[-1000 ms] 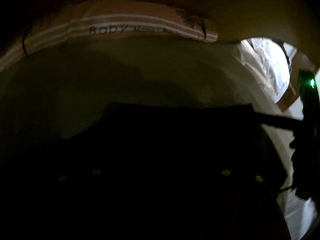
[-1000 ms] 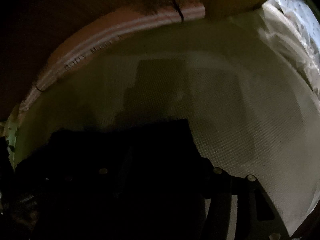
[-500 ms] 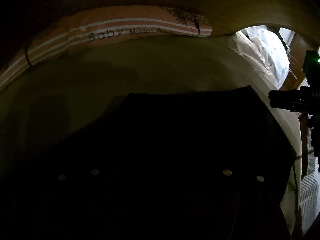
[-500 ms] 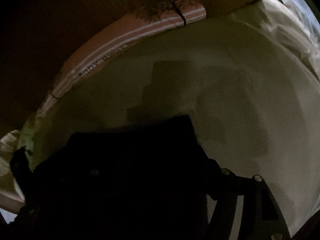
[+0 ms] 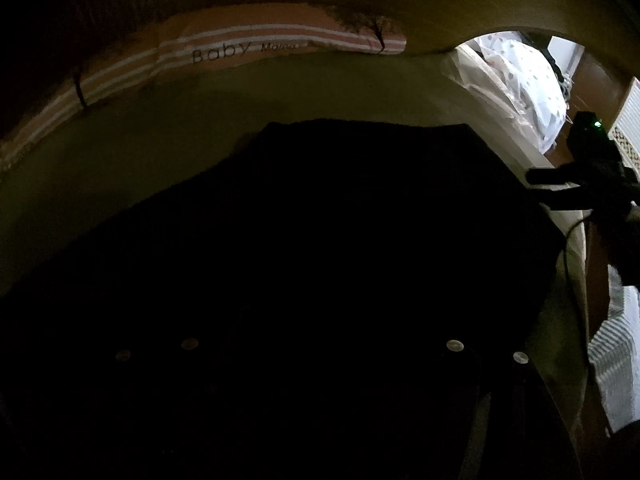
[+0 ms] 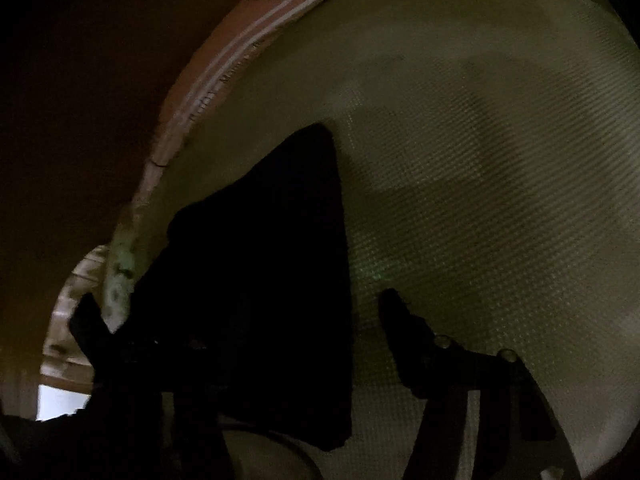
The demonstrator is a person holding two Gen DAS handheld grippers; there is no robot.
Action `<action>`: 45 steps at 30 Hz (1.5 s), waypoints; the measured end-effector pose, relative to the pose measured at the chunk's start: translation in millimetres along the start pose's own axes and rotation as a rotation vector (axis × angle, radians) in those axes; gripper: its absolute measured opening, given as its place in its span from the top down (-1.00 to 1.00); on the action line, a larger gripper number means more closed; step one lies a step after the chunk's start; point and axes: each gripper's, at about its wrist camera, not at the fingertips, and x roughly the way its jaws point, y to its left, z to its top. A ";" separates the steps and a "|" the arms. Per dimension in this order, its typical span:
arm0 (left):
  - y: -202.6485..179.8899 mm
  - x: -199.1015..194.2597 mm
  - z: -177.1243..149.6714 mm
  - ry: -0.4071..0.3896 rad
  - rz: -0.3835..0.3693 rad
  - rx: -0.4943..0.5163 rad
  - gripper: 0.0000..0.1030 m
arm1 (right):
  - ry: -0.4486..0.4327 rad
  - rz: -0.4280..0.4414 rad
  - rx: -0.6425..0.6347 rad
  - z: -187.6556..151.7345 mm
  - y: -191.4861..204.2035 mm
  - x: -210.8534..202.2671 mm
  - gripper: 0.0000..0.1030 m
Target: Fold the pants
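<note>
The scene is very dark. The black pants [image 5: 320, 240] lie on a pale green textured mat [image 5: 140, 140] and fill most of the left wrist view; they hide my left gripper's fingers, and only bolt heads show. In the right wrist view the pants [image 6: 272, 260] lie as a dark folded shape on the mat [image 6: 480, 160]. My right gripper [image 6: 280, 320] is open, its right finger [image 6: 404, 320] over bare mat beside the pants' right edge. The right gripper also shows at the far right of the left wrist view [image 5: 560, 184], apart from the pants.
A pink striped bumper printed "Baby Mama" [image 5: 224, 52] runs along the mat's far edge. White spotted bedding [image 5: 520, 80] lies at the upper right, a striped cloth [image 5: 616, 360] at the right edge.
The pants' far edge has moved away from the camera across the mat. My right gripper has opened, let go of the pants and drawn off to the right.
</note>
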 end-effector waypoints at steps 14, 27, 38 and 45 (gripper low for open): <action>-0.9 -0.4 -4.5 -0.010 0.008 0.003 -0.48 | -0.065 0.079 0.035 15.1 31.2 14.8 0.78; 120.1 -78.6 2.0 -0.117 -0.003 -0.370 -0.48 | 0.036 0.165 -0.136 11.6 200.9 39.1 0.79; 198.1 -155.4 -35.0 -0.246 0.124 -0.543 -0.48 | 0.226 0.383 -0.211 -20.3 328.1 153.7 0.79; 223.9 -177.5 -59.7 -0.258 0.182 -0.611 -0.48 | 0.399 0.337 -0.265 -72.0 370.1 256.3 0.80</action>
